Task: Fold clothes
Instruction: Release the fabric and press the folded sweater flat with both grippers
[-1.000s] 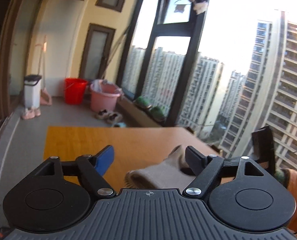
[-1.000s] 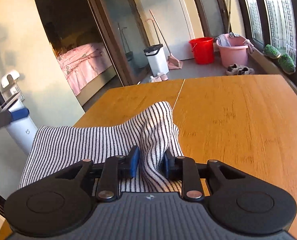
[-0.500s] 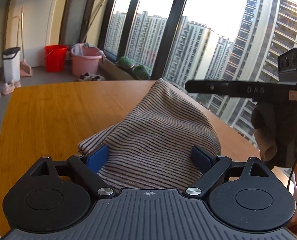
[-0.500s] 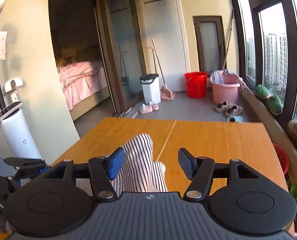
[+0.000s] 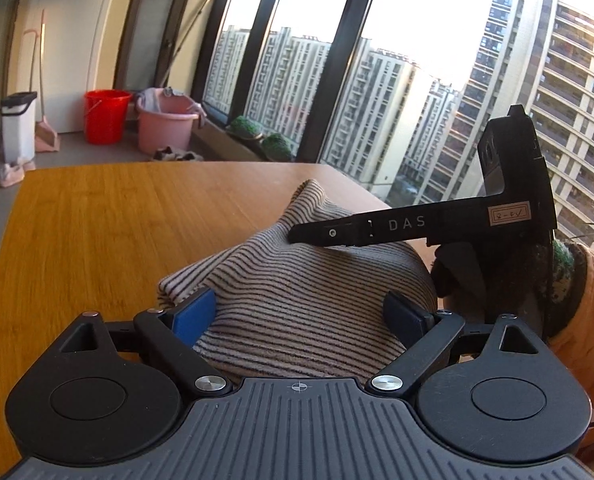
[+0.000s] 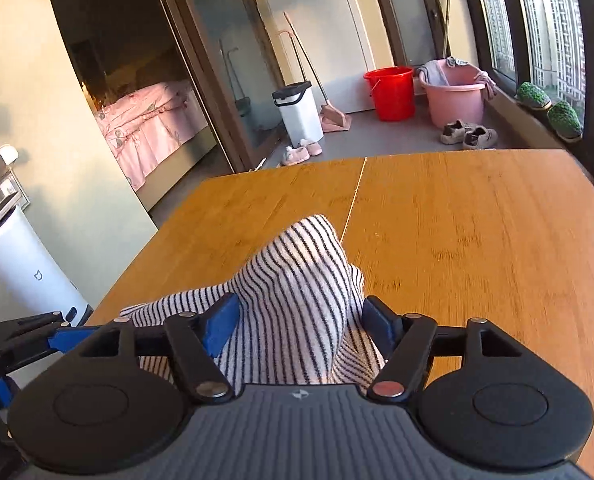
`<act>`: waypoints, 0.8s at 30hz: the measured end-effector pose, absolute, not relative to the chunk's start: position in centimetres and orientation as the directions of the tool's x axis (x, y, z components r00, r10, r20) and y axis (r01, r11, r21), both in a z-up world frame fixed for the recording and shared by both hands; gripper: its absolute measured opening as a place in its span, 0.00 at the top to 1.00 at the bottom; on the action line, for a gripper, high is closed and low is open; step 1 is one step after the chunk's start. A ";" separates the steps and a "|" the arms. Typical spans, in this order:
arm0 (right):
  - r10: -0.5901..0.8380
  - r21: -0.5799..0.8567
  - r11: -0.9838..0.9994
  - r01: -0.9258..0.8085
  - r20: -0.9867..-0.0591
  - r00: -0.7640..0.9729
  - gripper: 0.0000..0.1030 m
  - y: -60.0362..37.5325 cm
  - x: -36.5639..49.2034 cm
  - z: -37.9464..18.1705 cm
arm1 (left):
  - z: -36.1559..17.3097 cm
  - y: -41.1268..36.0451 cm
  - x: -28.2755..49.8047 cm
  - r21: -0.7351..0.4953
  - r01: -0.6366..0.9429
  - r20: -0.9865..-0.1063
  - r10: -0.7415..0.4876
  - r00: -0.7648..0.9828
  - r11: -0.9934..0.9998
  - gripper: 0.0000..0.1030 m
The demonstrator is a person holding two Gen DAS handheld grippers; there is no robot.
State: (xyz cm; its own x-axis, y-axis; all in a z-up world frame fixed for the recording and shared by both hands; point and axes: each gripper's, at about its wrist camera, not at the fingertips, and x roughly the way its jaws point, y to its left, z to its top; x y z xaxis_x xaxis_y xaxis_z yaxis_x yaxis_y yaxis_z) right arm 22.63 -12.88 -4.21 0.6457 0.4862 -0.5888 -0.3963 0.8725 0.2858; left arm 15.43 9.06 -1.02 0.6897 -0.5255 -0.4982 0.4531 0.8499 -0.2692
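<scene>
On the floor beyond the desk [image 6: 477, 216], at about one o'clock in the right wrist view, a pink basin [image 6: 455, 96] holds crumpled cloth that spills over its rim; the red bucket [image 6: 390, 92] just beside it shows nothing inside. A white lidded bin [image 6: 299, 114] stands at eleven o'clock, shut.

The striped garment [image 6: 297, 300] lies bunched on the near part of the desk, a peak of it pointing toward twelve o'clock. The right tongs [image 6: 299, 326] have just been opening; they stand wide, the garment's hump between the pads with no squeeze visible. The left tongs [image 5: 305, 314] also stand wide apart, the cloth heaped between them and not pinched.

Only the left wrist view shows the right tool from its side, at three o'clock, one black finger [image 5: 361, 229] lying over the garment, with a gloved hand [image 5: 493, 280] and an orange sleeve [image 5: 589, 320]. Only the right wrist view shows the bedroom with a pink bed [image 6: 145, 124] at ten o'clock.
</scene>
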 end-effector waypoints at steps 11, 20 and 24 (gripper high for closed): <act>0.505 0.101 0.847 -0.522 -0.457 0.732 0.64 -12.4 16.9 0.6 | -1.3 9.5 15.1 -0.271 0.454 -0.495 -0.528 0.690 0.849 0.06; 0.514 0.237 0.850 -0.471 -0.568 0.642 0.63 -10.4 21.4 -3.4 | -1.6 9.6 14.9 -0.277 0.452 -0.493 -0.529 0.691 0.848 0.06; 0.503 0.218 0.856 -0.469 -0.560 0.659 0.62 -10.4 20.8 -3.0 | -1.6 9.5 14.6 -0.275 0.461 -0.492 -0.536 0.686 0.844 0.05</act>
State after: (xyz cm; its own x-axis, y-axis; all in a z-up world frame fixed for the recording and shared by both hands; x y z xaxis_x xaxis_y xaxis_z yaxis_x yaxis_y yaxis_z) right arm 20.77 -10.38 -2.97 0.6586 0.5030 -0.5597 -0.4687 0.8561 0.2178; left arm 14.64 9.54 -1.60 0.6863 -0.5357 -0.4919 0.4615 0.8435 -0.2748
